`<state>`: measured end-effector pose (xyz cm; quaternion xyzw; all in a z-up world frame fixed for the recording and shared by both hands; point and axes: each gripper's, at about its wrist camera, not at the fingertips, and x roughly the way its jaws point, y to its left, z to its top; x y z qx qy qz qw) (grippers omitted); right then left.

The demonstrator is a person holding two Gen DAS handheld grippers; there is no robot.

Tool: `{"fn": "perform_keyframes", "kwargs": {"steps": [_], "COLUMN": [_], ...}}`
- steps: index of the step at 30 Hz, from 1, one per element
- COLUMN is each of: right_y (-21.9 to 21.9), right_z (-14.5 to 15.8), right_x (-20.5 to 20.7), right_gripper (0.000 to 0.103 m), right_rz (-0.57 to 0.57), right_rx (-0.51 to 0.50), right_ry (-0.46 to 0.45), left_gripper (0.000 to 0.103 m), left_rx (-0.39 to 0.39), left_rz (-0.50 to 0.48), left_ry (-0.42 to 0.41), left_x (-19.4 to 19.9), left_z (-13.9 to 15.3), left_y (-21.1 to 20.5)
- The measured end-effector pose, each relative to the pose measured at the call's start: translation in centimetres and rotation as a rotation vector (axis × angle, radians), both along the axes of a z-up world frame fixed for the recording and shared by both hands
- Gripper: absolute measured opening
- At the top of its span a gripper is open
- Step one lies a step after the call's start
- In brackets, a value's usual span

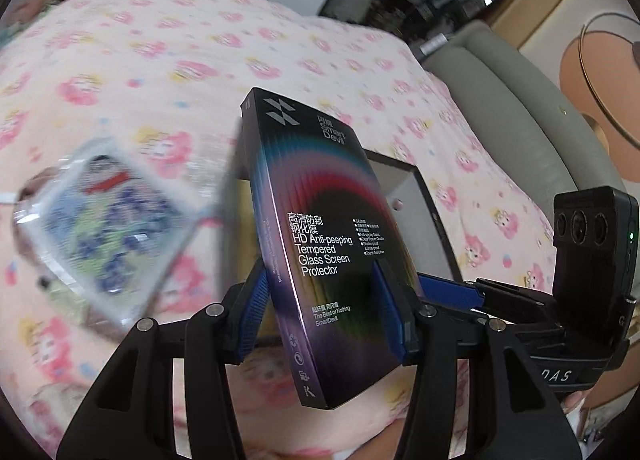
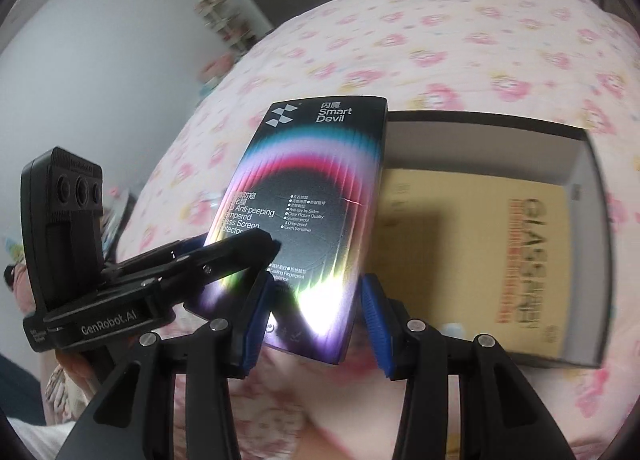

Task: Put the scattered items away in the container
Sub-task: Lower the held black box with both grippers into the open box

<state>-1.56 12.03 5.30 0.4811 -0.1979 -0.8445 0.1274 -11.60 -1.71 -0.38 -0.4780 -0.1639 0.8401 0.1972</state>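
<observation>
A black screen protector box (image 1: 320,220) with rainbow print hangs above the pink floral bedspread (image 1: 160,60). My left gripper (image 1: 320,272) is shut on its lower part, blue pads pressing both sides. In the right wrist view the same box (image 2: 316,180) sits between the pads of my right gripper (image 2: 316,280), which is shut on it too. One finger of the left gripper (image 2: 240,248) lies across the box face. The container (image 2: 592,220), an open black-walled box with a tan printed bottom, lies on the bed just right of and behind the held box; its rim (image 1: 420,188) shows behind it.
A clear bag (image 1: 108,228) holding a blue and green printed item lies blurred on the bedspread to the left. A grey padded bed edge (image 1: 500,100) runs along the right. A white wall (image 2: 100,60) and shelves stand beyond the bed.
</observation>
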Motion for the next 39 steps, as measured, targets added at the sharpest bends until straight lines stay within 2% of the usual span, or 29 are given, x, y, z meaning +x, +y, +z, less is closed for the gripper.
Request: {"fn": "perform_keyframes", "kwargs": {"steps": [7, 14, 20, 30, 32, 35, 39], "right_y": [6.3, 9.6, 9.7, 10.3, 10.2, 9.7, 9.4], "right_z": [-2.9, -6.4, -8.1, -10.8, -11.0, -11.0, -10.9], "right_x": [-0.6, -1.8, -3.0, -3.0, -3.0, -3.1, -3.1], "right_gripper": [0.040, 0.040, 0.040, 0.041, 0.040, 0.031, 0.031], "right_rz": [-0.042, -0.071, -0.070, -0.126, -0.128, -0.097, -0.098], "right_rx": [-0.035, -0.071, -0.030, 0.003, 0.019, -0.027, -0.005], "right_ry": [-0.037, -0.105, -0.156, -0.245, -0.252, -0.244, -0.238], "left_gripper": [0.052, 0.052, 0.052, 0.052, 0.048, 0.048, 0.050], "left_rx": [-0.021, -0.033, -0.035, -0.044, -0.050, -0.023, -0.024], "left_rz": [-0.059, -0.058, -0.042, -0.083, -0.082, -0.080, -0.067], "left_ry": [-0.060, -0.141, -0.201, -0.303, -0.319, -0.353, -0.377], "left_x": [-3.0, -4.7, -5.4, -5.1, -5.1, -4.8, -4.6], "left_z": [-2.8, -6.2, -8.4, -11.5, -12.1, -12.8, -13.0], "left_y": [5.7, 7.7, 7.9, 8.7, 8.8, 8.6, 8.3]}}
